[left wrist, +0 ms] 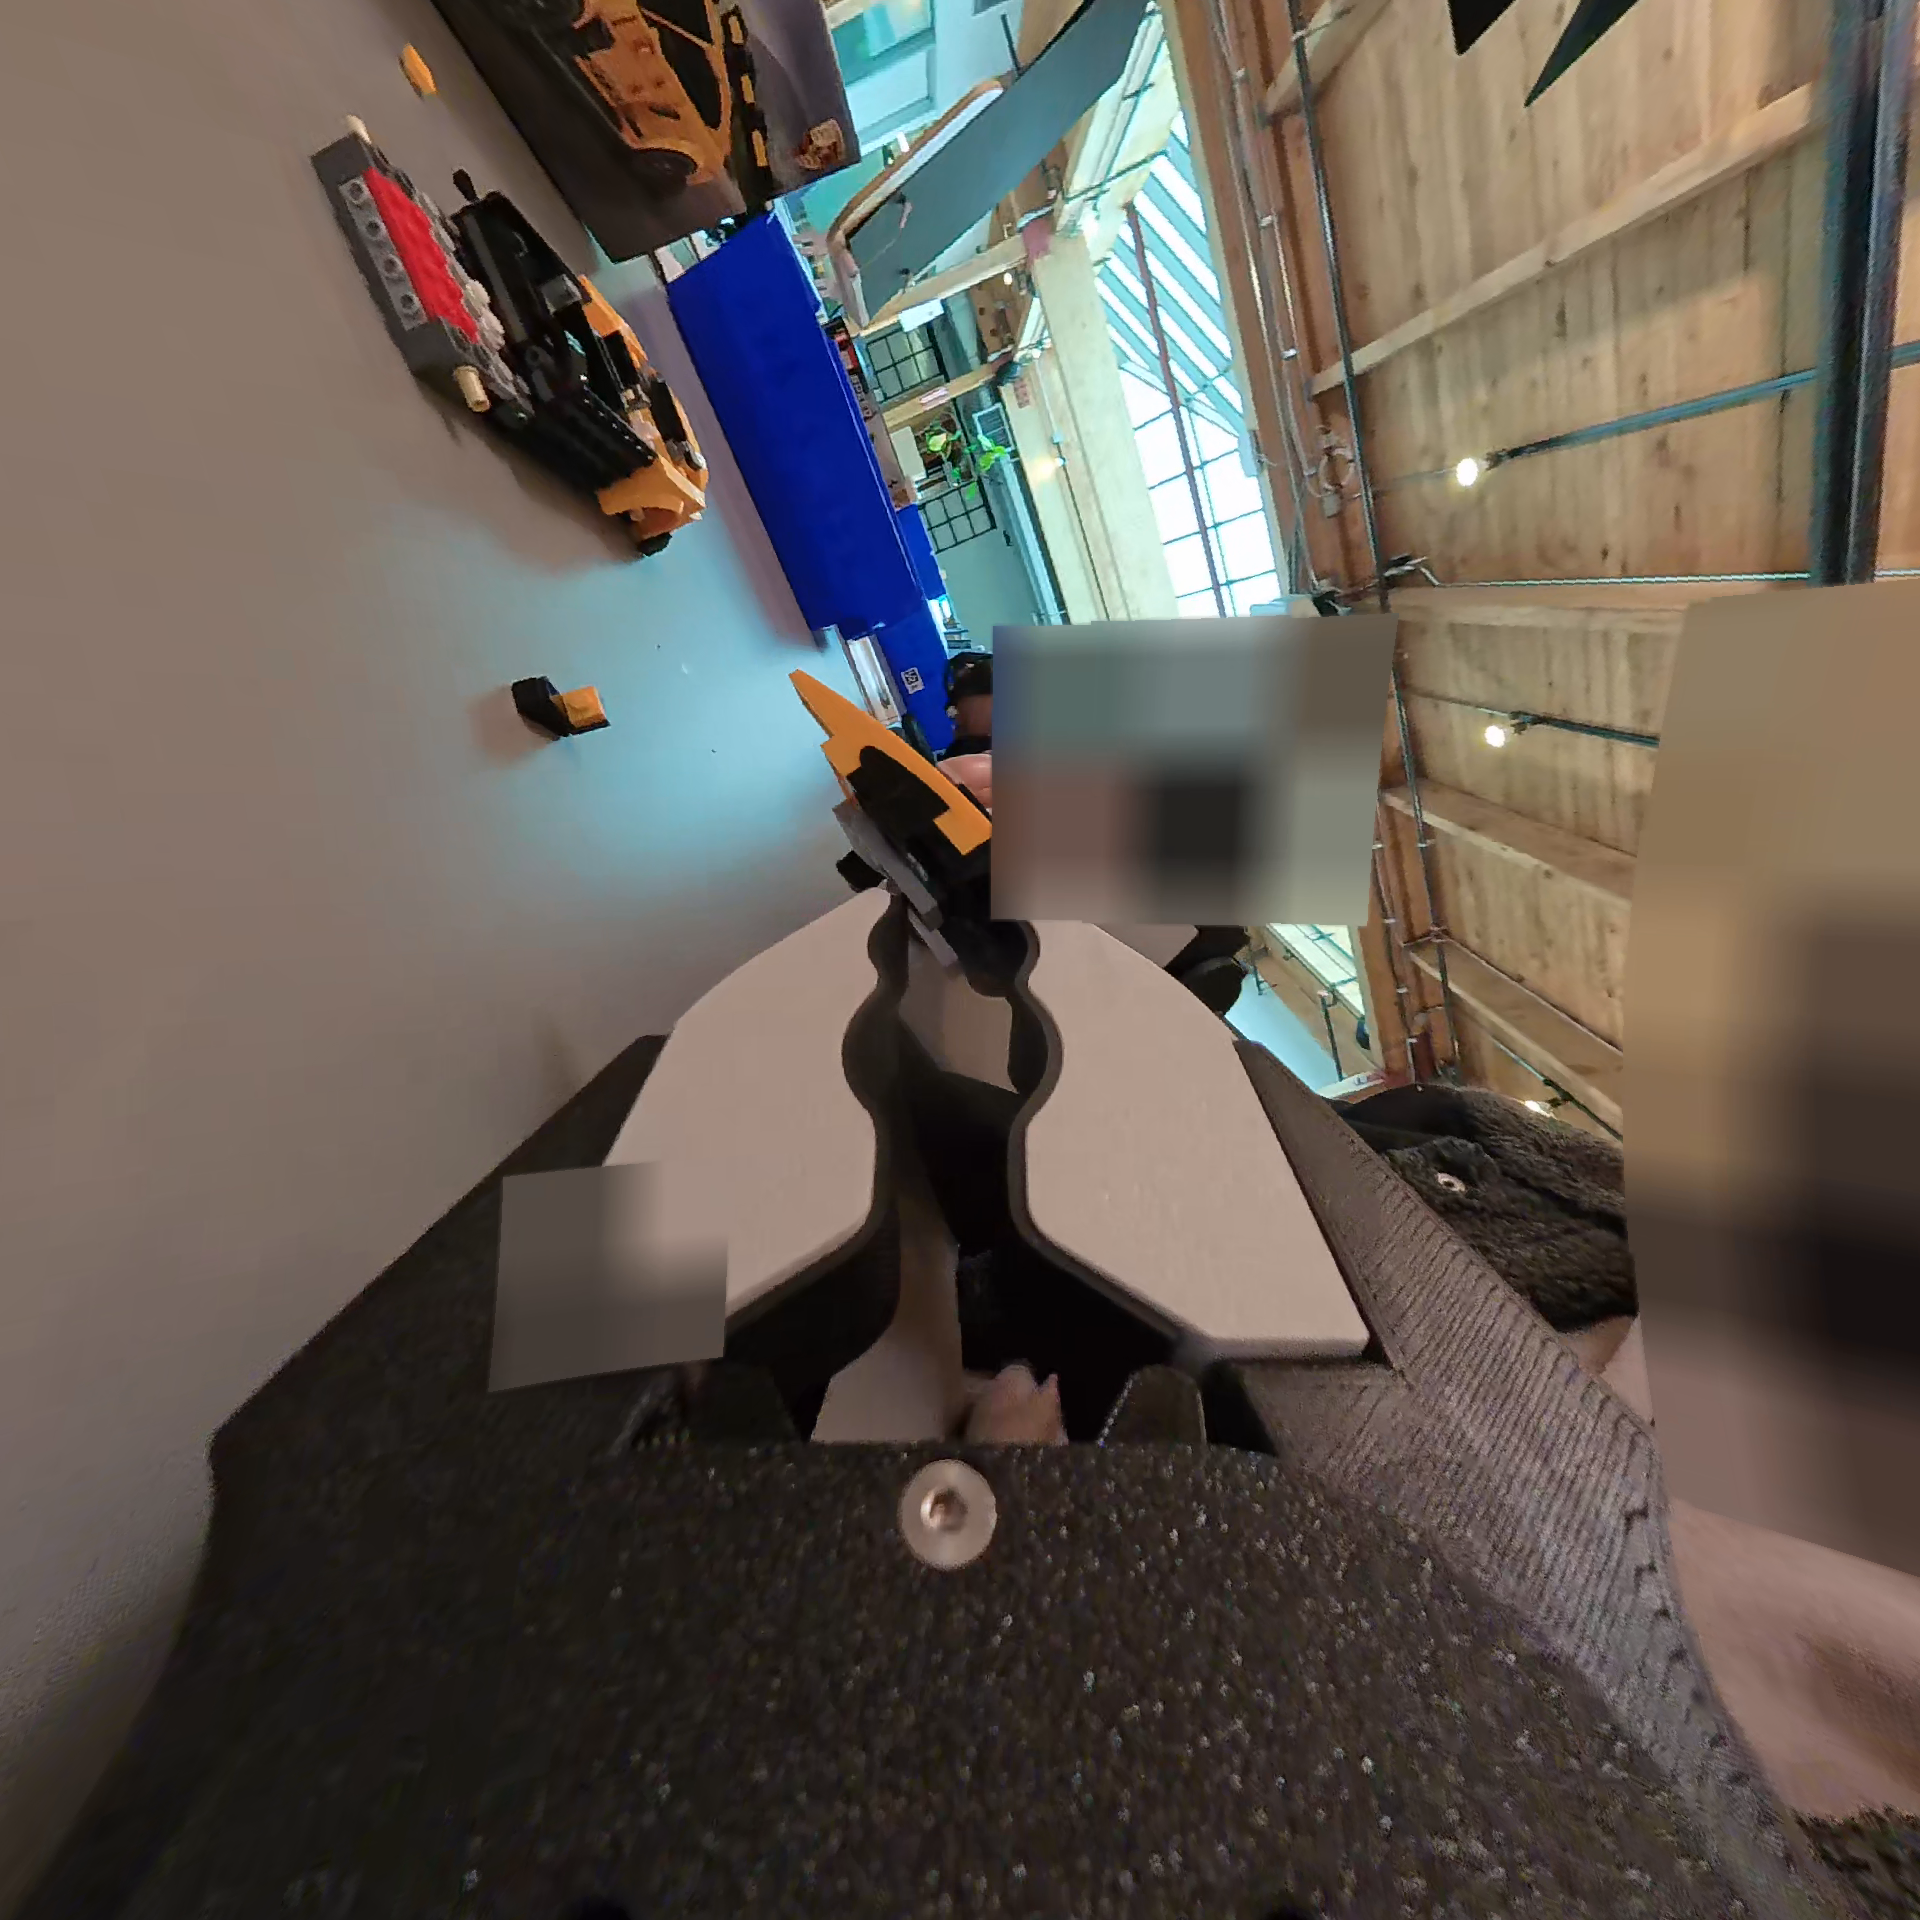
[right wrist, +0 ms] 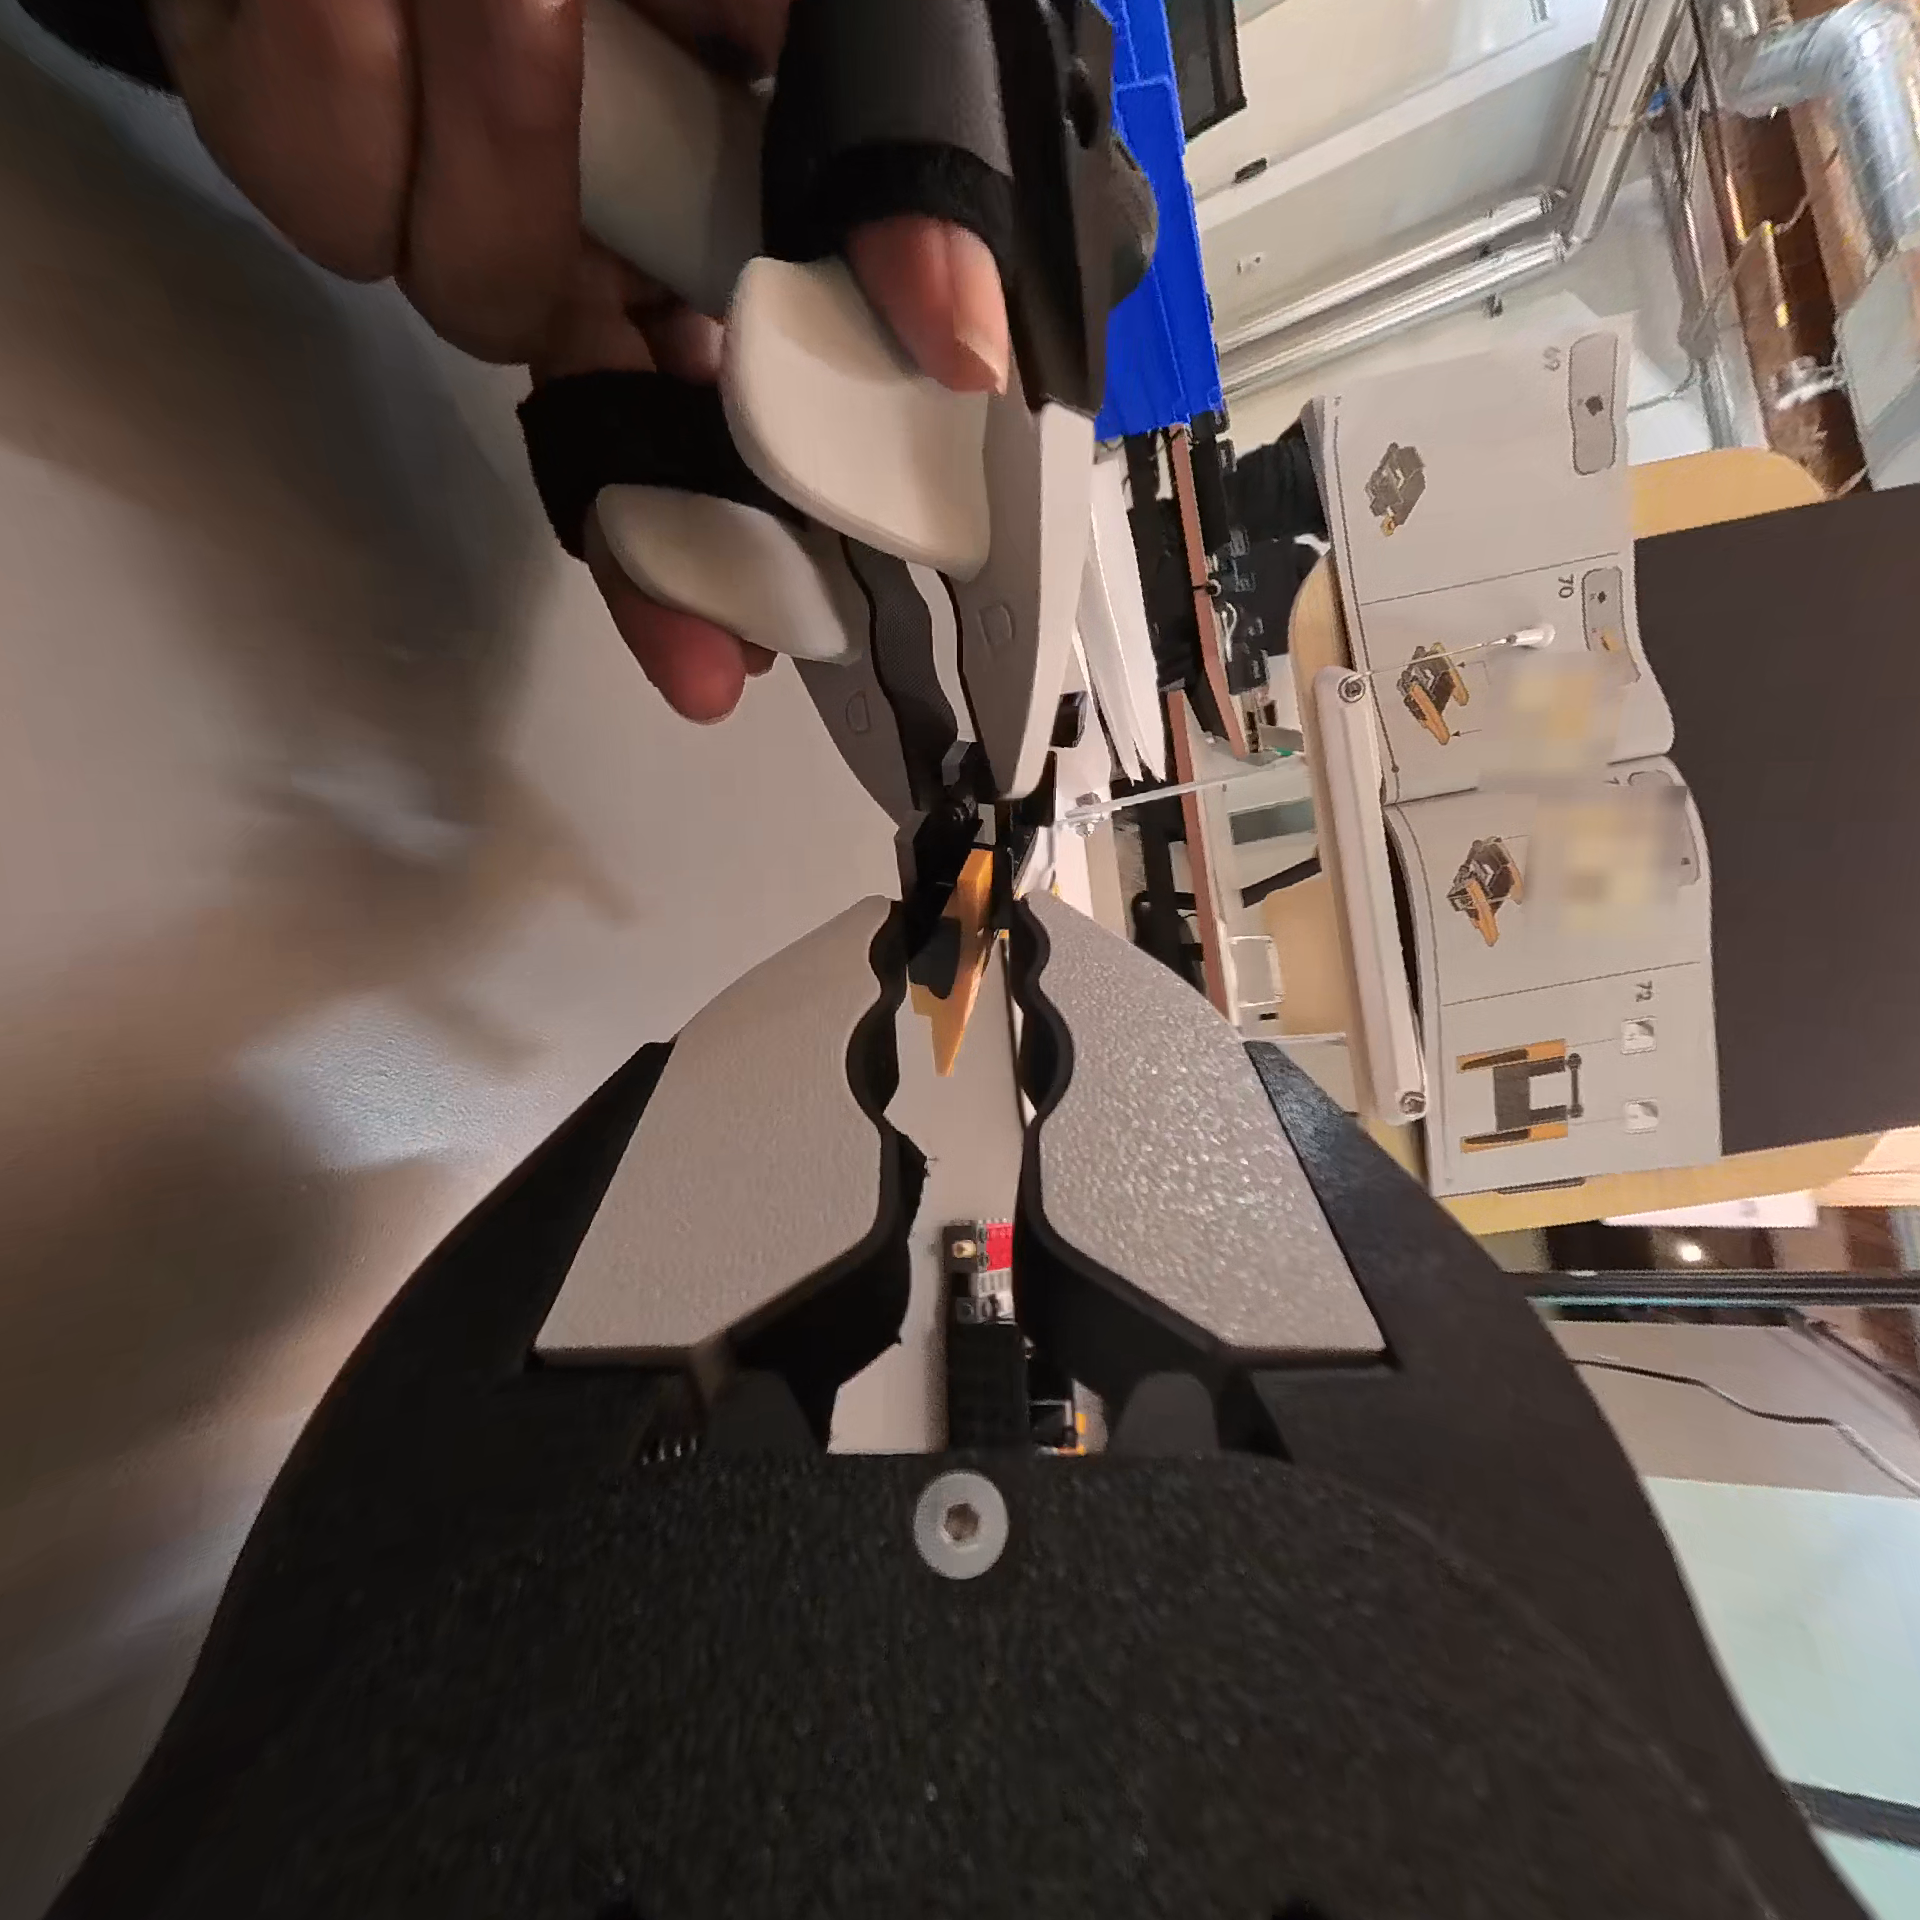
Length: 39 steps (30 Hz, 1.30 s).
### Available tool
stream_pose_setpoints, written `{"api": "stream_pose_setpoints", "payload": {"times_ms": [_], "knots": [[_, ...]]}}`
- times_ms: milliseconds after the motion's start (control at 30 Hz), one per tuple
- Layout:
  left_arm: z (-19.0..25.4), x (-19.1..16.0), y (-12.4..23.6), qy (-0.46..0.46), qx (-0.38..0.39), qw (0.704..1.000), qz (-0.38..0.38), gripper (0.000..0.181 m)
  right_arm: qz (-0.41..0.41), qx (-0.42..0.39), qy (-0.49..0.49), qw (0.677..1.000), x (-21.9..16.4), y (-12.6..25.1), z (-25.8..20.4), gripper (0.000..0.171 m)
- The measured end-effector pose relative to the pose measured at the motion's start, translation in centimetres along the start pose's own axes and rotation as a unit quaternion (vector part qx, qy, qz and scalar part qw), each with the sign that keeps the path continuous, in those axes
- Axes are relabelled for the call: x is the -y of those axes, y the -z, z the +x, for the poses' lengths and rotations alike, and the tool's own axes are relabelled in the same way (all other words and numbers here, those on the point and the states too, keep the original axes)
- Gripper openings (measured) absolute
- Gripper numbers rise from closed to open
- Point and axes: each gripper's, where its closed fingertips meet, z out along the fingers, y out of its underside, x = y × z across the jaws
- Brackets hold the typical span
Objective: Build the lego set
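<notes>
My left gripper [left wrist: 951,930] is shut on a small yellow, black and grey lego piece [left wrist: 899,790] and holds it in the air, its yellow point facing away. In the right wrist view, the left gripper [right wrist: 971,795] comes in from above, held by a hand in a black glove. The same piece [right wrist: 961,956] sits between the tips of my right gripper [right wrist: 954,920], whose jaws press on both of its sides. The part-built lego car [left wrist: 520,343], black, yellow, grey and red, lies on the white table [left wrist: 260,831]. It also shows through the right jaws' gap [right wrist: 982,1299].
A small black and yellow lego piece [left wrist: 561,707] and a tiny yellow one [left wrist: 416,68] lie loose on the table. The lego box [left wrist: 665,94] and blue bins [left wrist: 800,416] stand at the table's far edge. An open instruction booklet [right wrist: 1507,779] stands upright to the right.
</notes>
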Motion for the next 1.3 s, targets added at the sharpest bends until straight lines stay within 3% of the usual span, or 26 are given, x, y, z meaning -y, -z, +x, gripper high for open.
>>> {"api": "stream_pose_setpoints", "payload": {"times_ms": [167,267,433,533,833,1033,1300], "knots": [[0.1,0.3,0.3,-0.03,0.004,1.0,-0.002,0.02,0.0,0.007,-0.021,1.0,-0.3,0.0,0.0,0.019],[0.1,0.9,0.9,-0.092,0.025,0.995,-0.009,0.027,0.016,0.033,-0.092,0.995,-0.5,-0.1,-0.1,0.019],[0.9,1.7,2.5,-0.299,0.07,0.951,-0.04,0.033,0.098,0.129,-0.278,0.947,0.4,0.8,0.1,0.019],[1.8,1.1,2.8,-0.363,0.053,0.928,-0.06,0.035,0.146,0.184,-0.345,0.908,1.7,1.8,0.0,0.019],[3.4,-1.0,2.6,-0.461,0.015,0.883,-0.09,0.035,0.211,0.321,-0.46,0.801,4.2,3.7,-0.7,0.019],[3.6,-1.6,2.7,-0.483,0.009,0.87,-0.1,0.02,0.222,0.345,-0.481,0.775,4.5,4.0,-0.7,0.018],[4.4,-1.3,2.9,-0.5,-0.002,0.862,-0.085,0.027,0.229,0.368,-0.501,0.749,4.7,4.3,-0.7,0.019]]}}
